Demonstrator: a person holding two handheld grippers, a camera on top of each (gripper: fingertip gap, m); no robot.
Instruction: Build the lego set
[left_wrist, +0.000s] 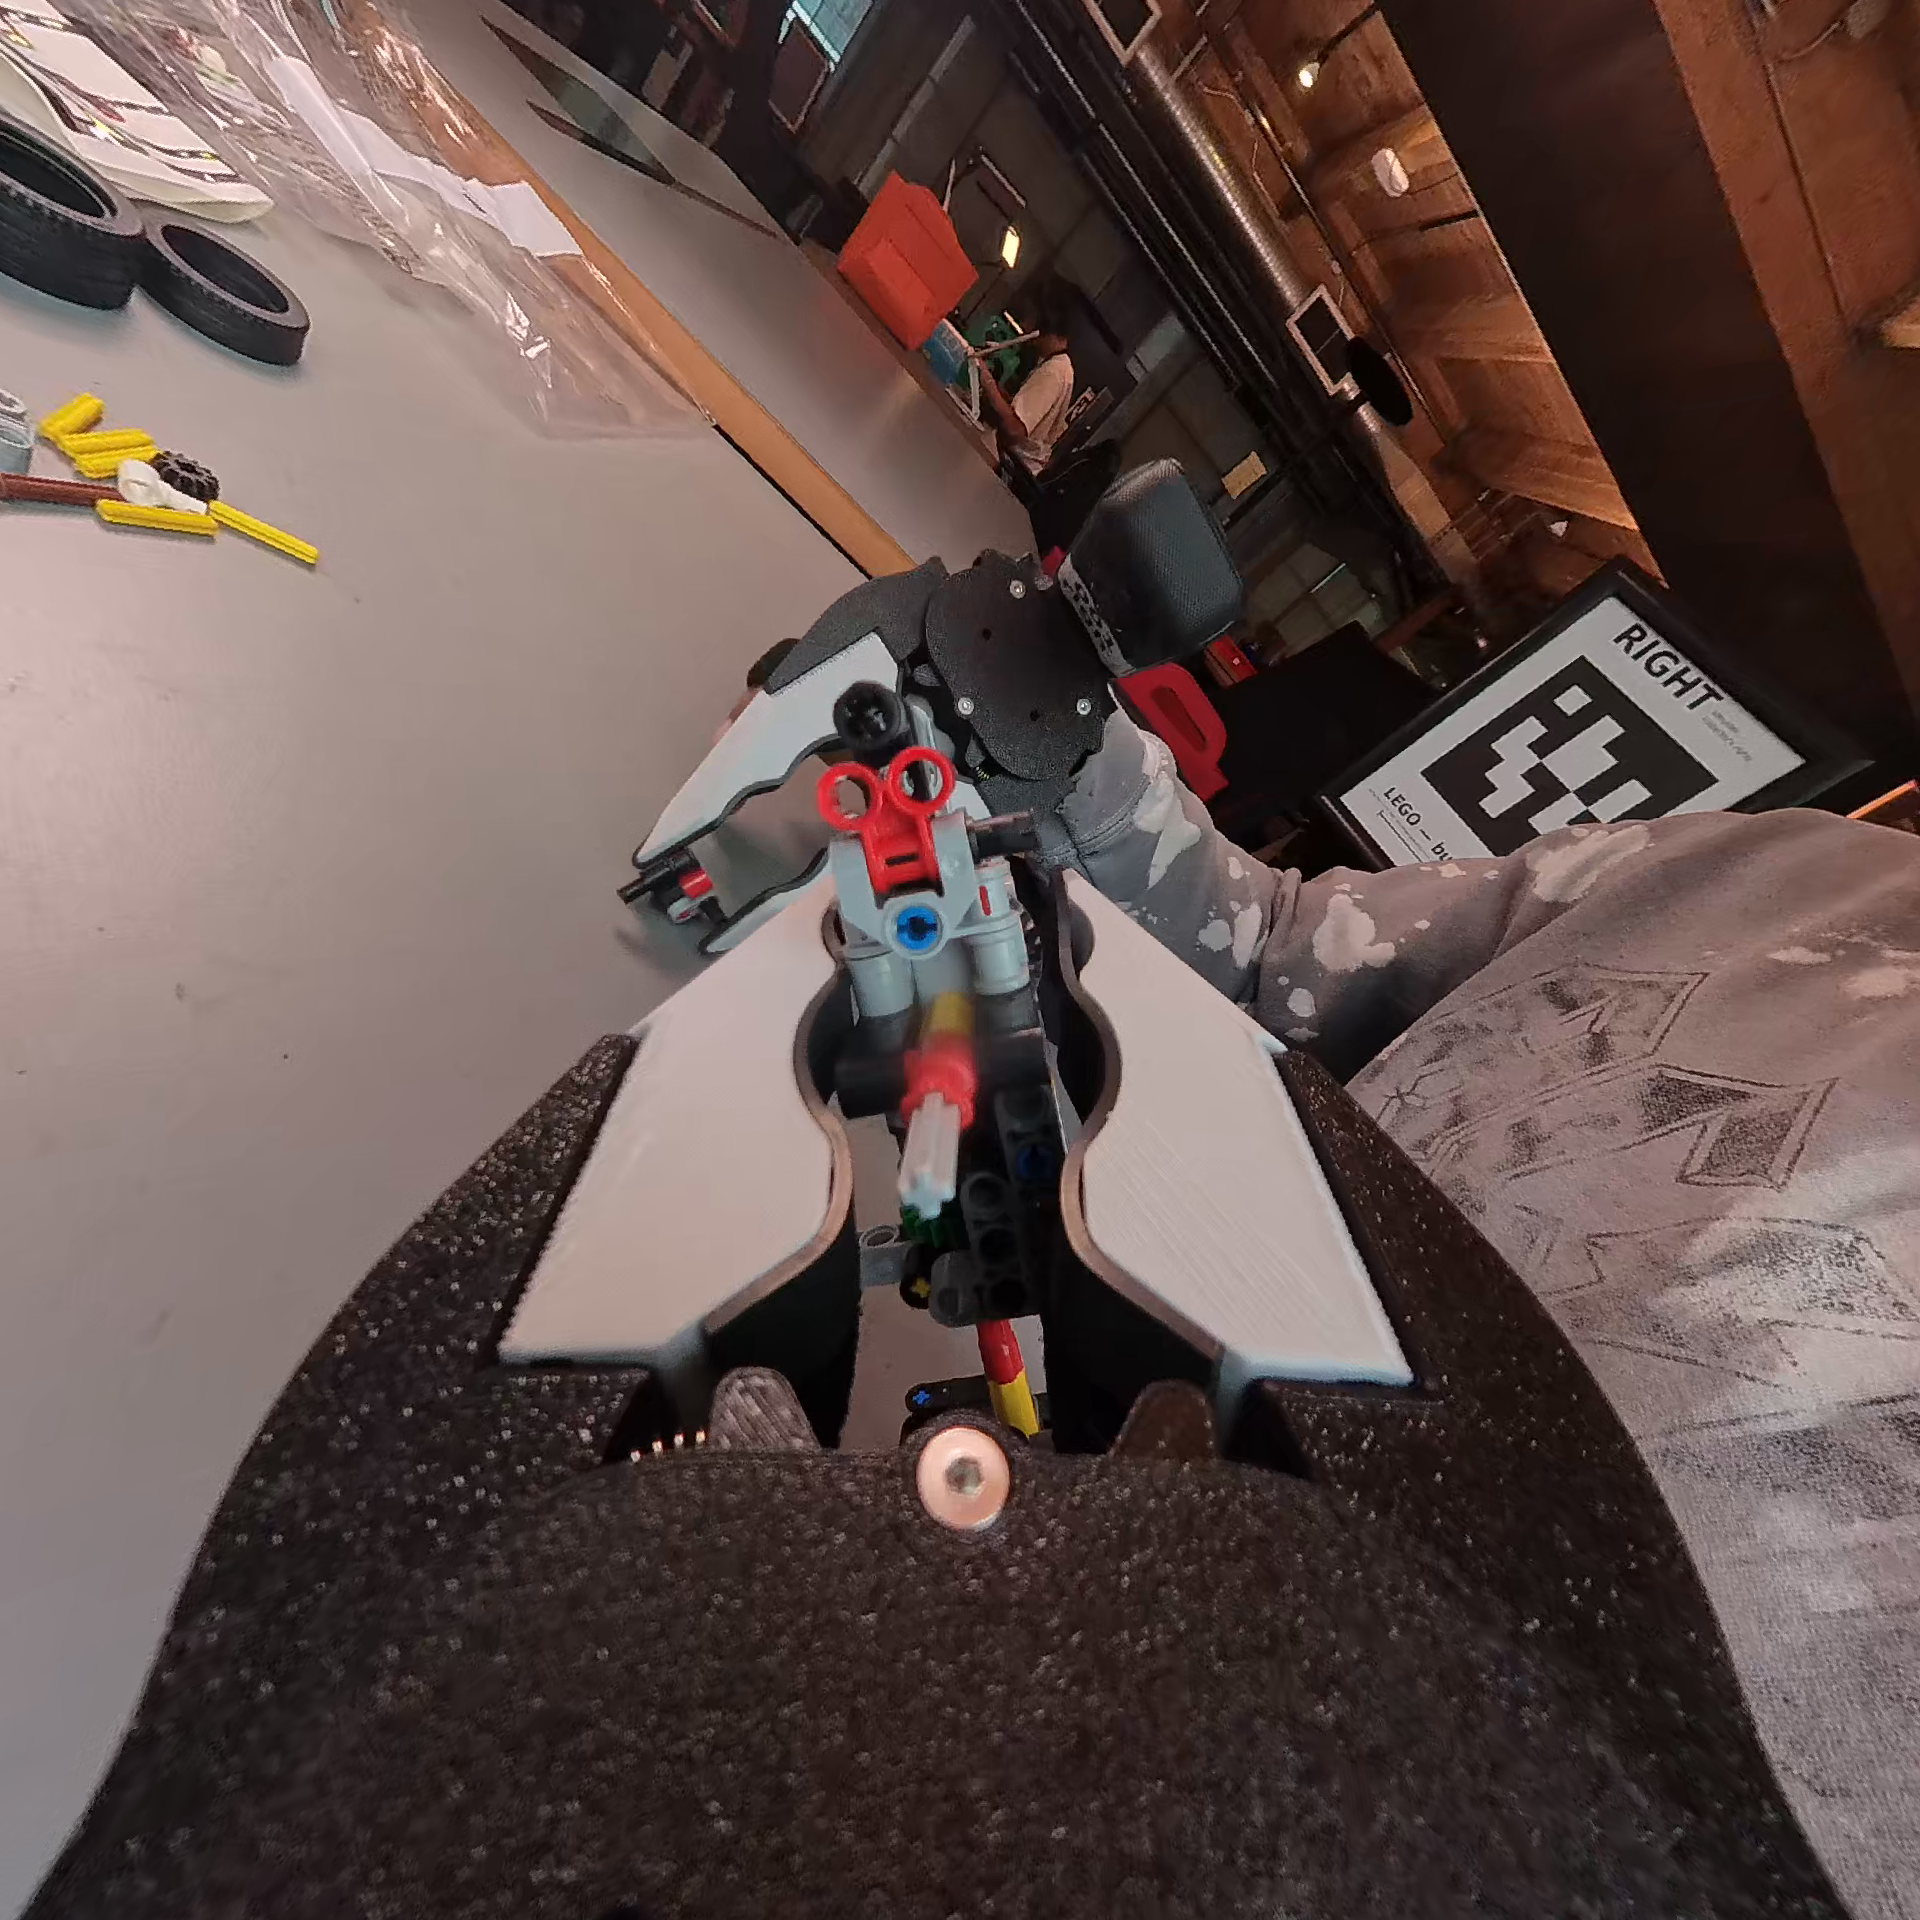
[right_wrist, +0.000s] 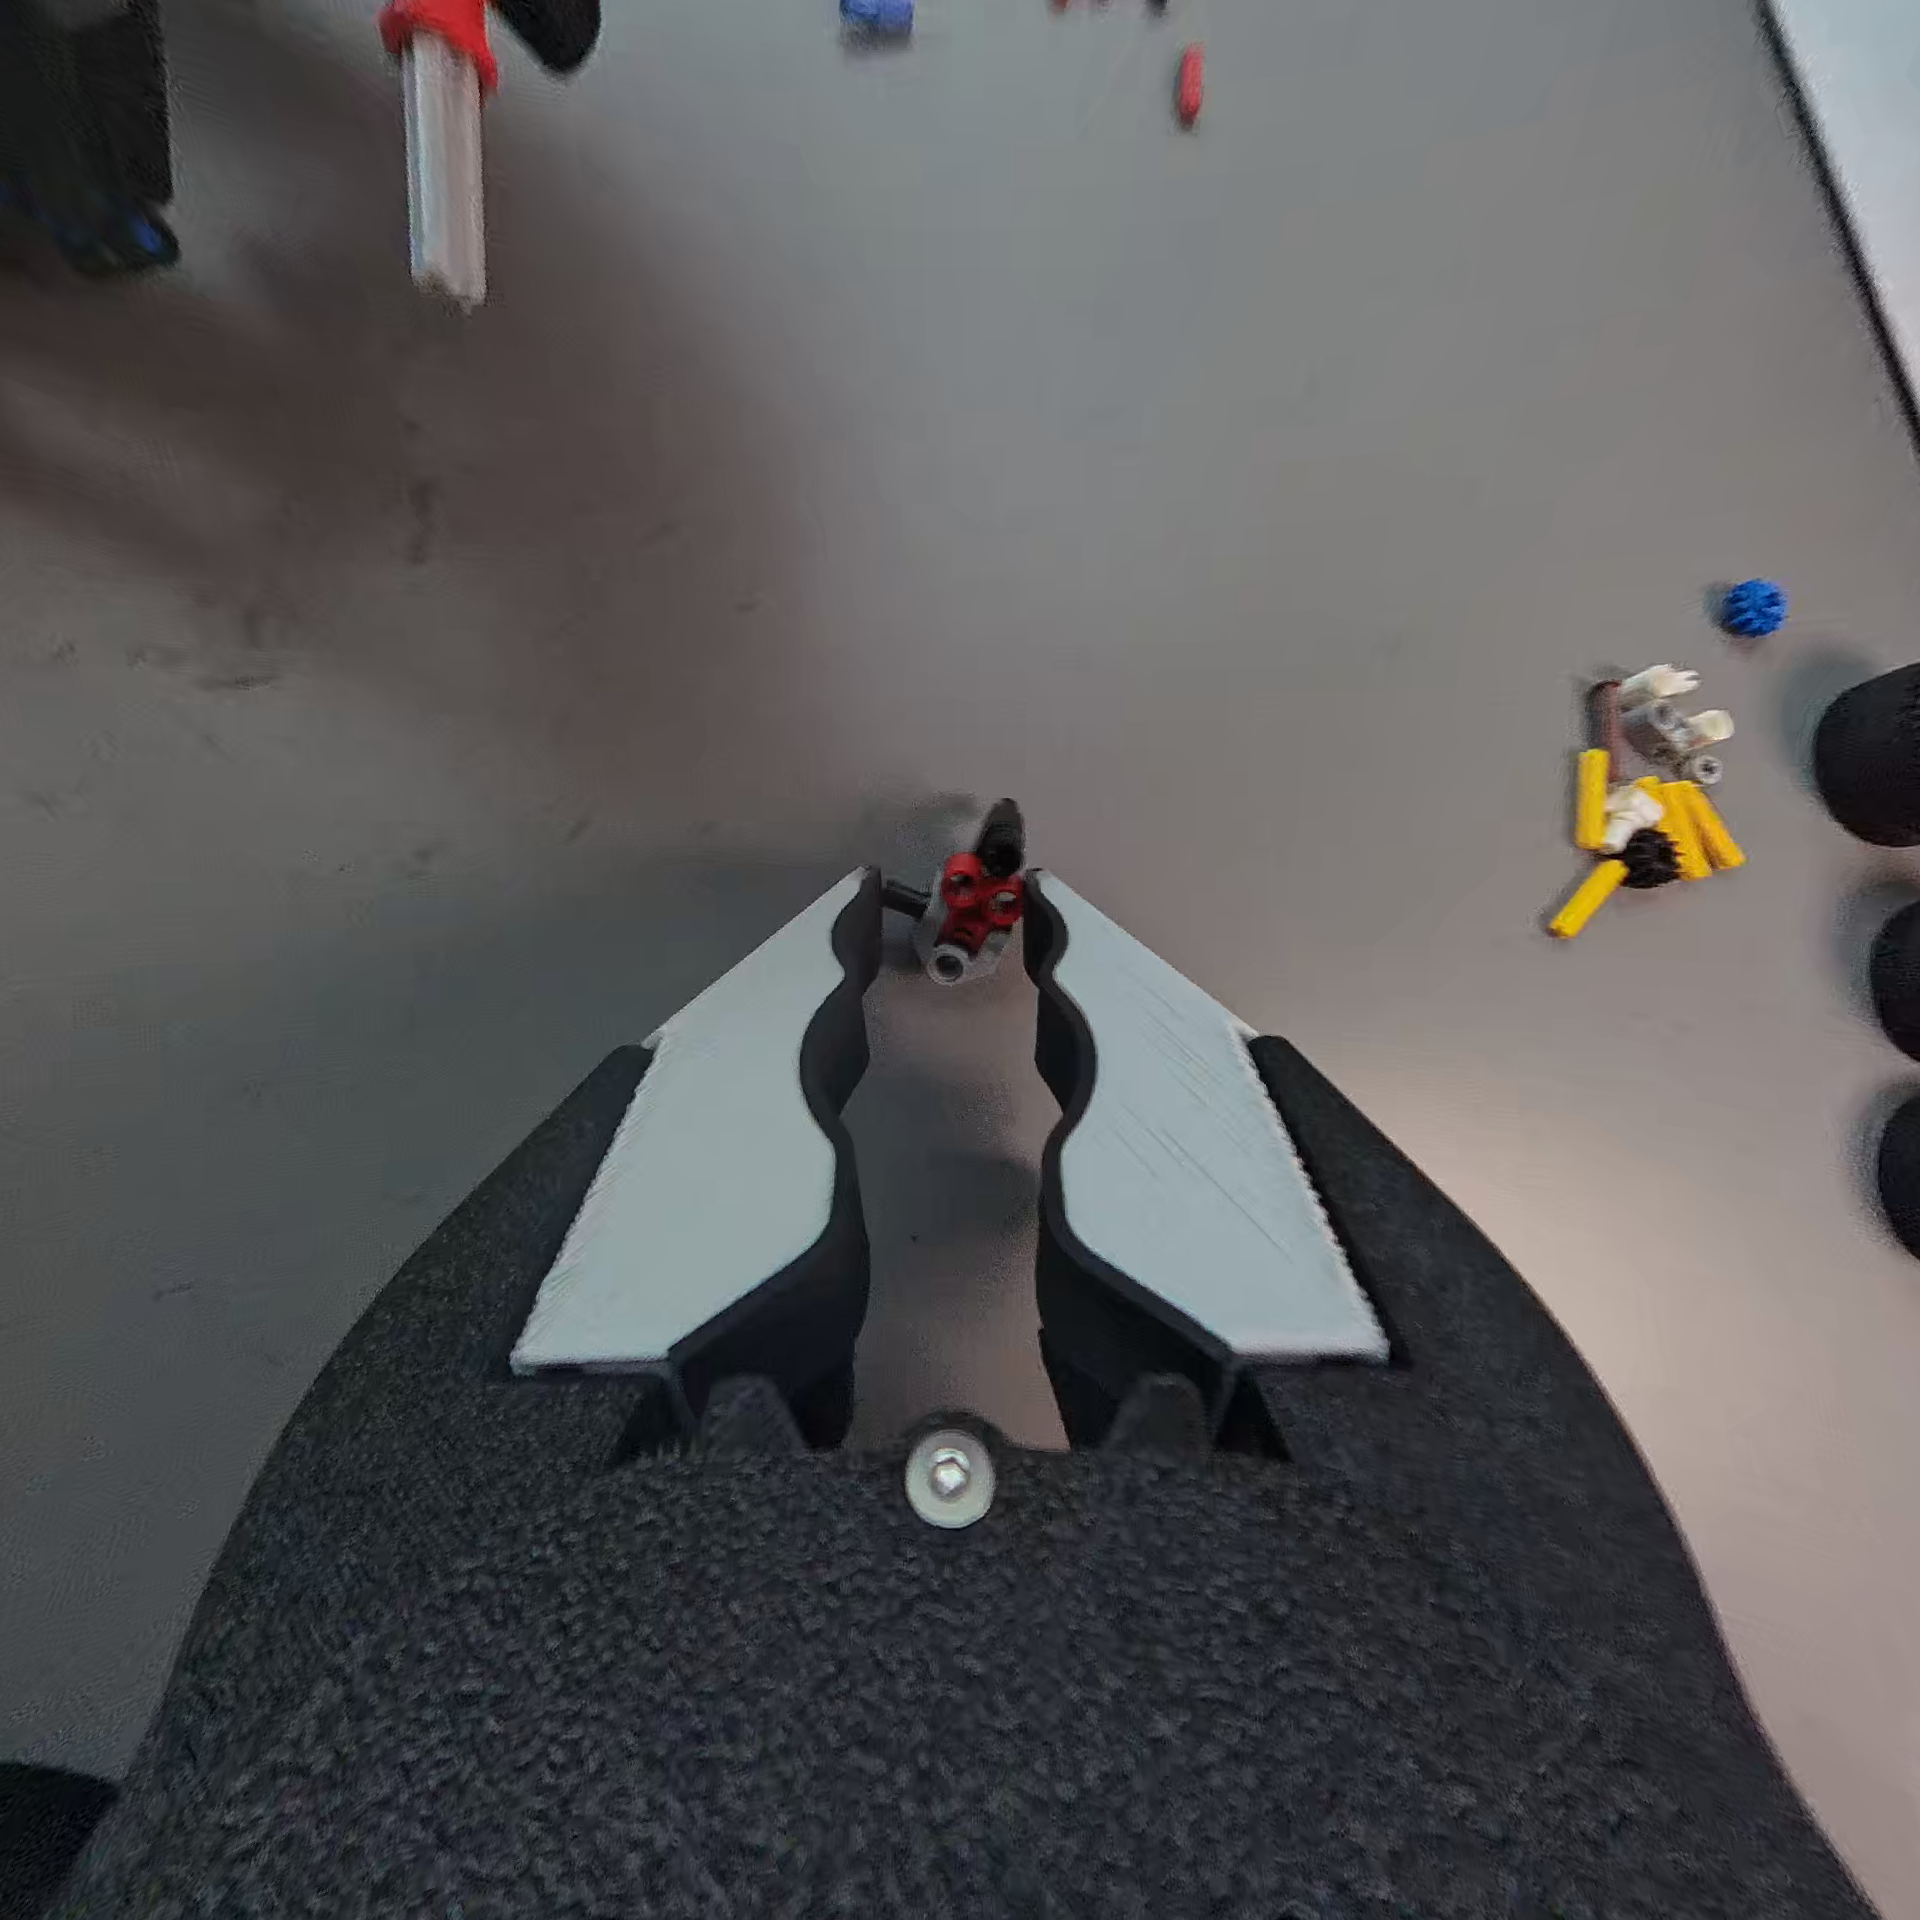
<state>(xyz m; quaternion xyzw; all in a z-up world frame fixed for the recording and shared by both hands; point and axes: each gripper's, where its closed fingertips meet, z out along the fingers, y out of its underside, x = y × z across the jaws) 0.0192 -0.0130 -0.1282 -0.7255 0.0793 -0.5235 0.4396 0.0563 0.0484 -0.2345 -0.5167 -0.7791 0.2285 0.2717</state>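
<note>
My left gripper (left_wrist: 940, 904) is shut on a partly built lego assembly (left_wrist: 914, 935) of grey, black and red parts, with a white axle in a red bush pointing back at the camera. It holds the assembly above the grey table (left_wrist: 312, 831). The axle end also shows in the right wrist view (right_wrist: 447, 156), top left. My right gripper (right_wrist: 951, 883) is low over the table, its fingertips closed on a small red and grey lego piece (right_wrist: 971, 909) with a black pin. In the left wrist view the right gripper (left_wrist: 675, 888) is just beyond the assembly.
Black tyres (left_wrist: 223, 291) and clear plastic bags (left_wrist: 468, 208) lie at the far left. A pile of yellow axles and small parts (right_wrist: 1652, 800), a blue gear (right_wrist: 1751, 608) and tyres (right_wrist: 1870, 758) lie to the right. A framed marker sign (left_wrist: 1558, 748) stands beyond the table edge. Tip to tip, the grippers are about 12 cm apart.
</note>
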